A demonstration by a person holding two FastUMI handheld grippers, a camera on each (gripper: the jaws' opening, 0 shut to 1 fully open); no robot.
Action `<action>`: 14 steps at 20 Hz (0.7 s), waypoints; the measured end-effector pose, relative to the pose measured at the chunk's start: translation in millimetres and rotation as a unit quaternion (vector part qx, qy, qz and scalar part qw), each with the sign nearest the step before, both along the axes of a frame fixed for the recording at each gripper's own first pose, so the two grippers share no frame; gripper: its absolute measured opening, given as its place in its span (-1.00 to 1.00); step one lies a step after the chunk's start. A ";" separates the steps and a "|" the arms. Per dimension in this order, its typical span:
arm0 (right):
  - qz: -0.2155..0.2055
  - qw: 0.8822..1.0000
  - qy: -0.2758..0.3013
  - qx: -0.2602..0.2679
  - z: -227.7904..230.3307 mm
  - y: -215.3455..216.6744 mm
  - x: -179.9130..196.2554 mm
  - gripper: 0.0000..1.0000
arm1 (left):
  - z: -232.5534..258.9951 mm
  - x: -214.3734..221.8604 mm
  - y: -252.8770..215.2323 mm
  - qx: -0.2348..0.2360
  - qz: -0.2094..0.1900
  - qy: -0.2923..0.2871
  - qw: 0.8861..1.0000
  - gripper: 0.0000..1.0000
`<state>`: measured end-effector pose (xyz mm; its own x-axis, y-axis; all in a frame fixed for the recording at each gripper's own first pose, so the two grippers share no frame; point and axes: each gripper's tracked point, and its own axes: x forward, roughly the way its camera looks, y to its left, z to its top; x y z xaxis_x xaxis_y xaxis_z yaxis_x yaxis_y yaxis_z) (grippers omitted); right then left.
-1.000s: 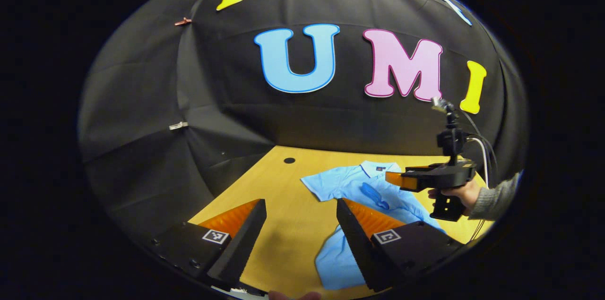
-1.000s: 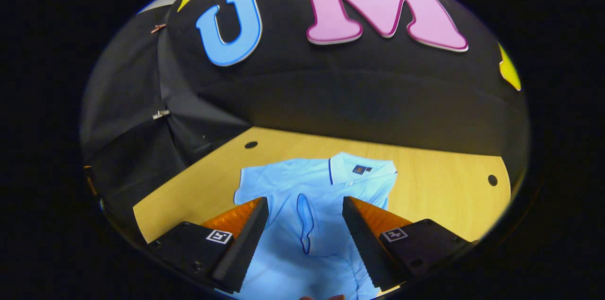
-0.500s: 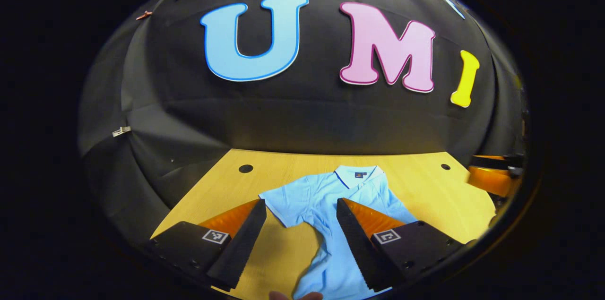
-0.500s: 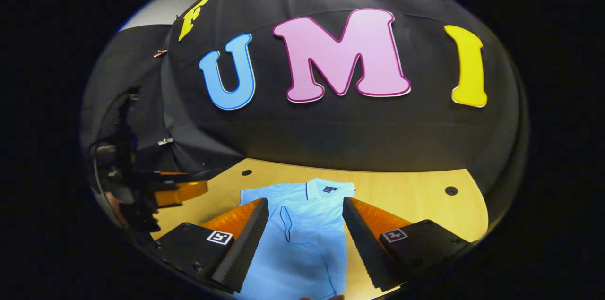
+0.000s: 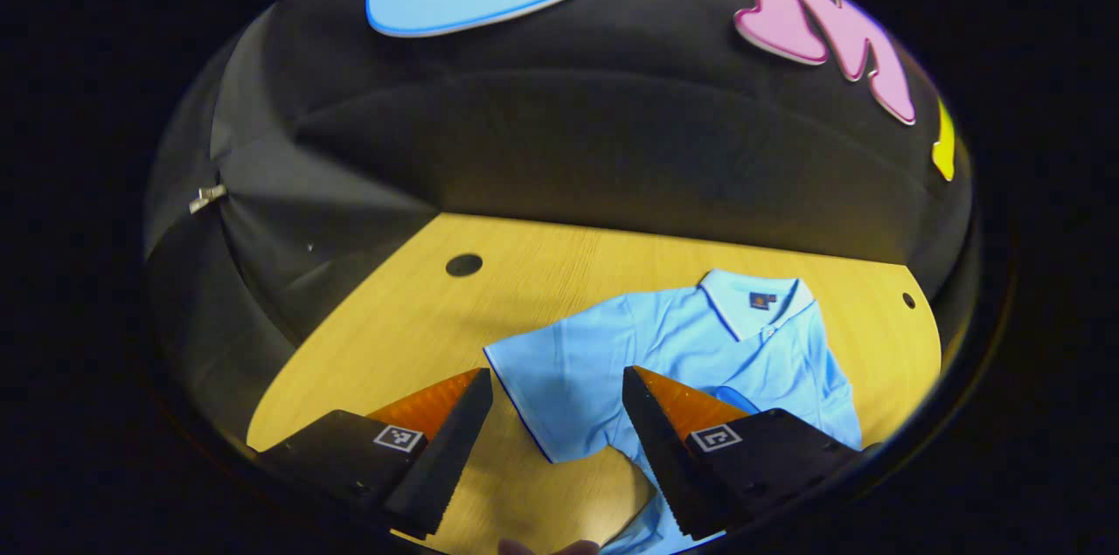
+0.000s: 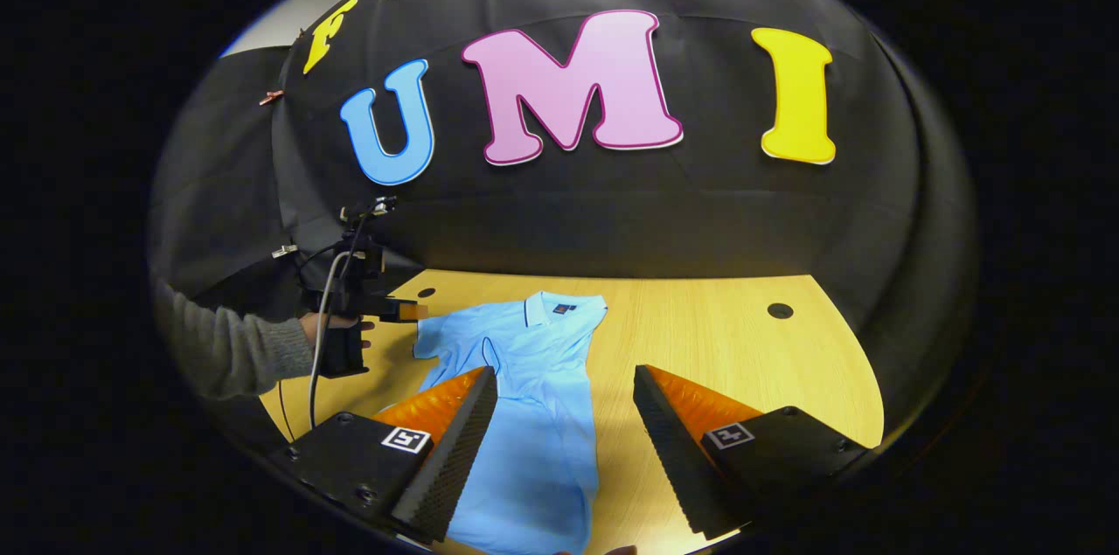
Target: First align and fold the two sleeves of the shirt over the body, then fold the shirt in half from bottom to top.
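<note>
A wooden table carries a light blue shirt lying flat on it, collar toward the booth wall. One sleeve spreads out to the shirt's side. The left gripper hovers over that sleeve, fingers spread and holding nothing. The right gripper hangs above the shirt's lower body, fingers likewise apart and empty.

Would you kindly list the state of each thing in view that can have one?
shirt: flat on the table, collar at the far end, not folded in half.
near sleeve: spread out.
other sleeve: folded over the body.
left gripper: open, above the spread sleeve.
right gripper: open, holding nothing.
</note>
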<state>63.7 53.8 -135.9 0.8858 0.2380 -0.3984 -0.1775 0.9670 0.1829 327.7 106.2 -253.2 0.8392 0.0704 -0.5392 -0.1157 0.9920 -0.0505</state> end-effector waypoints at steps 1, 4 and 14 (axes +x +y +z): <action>-0.002 1.000 0.000 -0.004 0.5 -3.2 -1.7 0.95 | -11.8 4.4 5.8 -0.002 0.009 0.016 1.000 0.91; -0.007 1.000 -0.004 -0.007 3.5 -7.1 -4.3 0.95 | -33.0 10.0 20.7 0.004 0.036 0.040 0.999 0.90; -0.021 1.000 0.008 -0.008 -3.0 -18.8 -18.0 0.95 | -69.6 15.3 19.7 -0.008 0.037 0.095 0.995 0.91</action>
<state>45.7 35.0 -138.9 0.8880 0.1947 -0.4167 -0.1344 0.9763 0.1699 343.0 125.9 -322.9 0.7152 0.1183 -0.6889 -0.1974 0.9796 -0.0367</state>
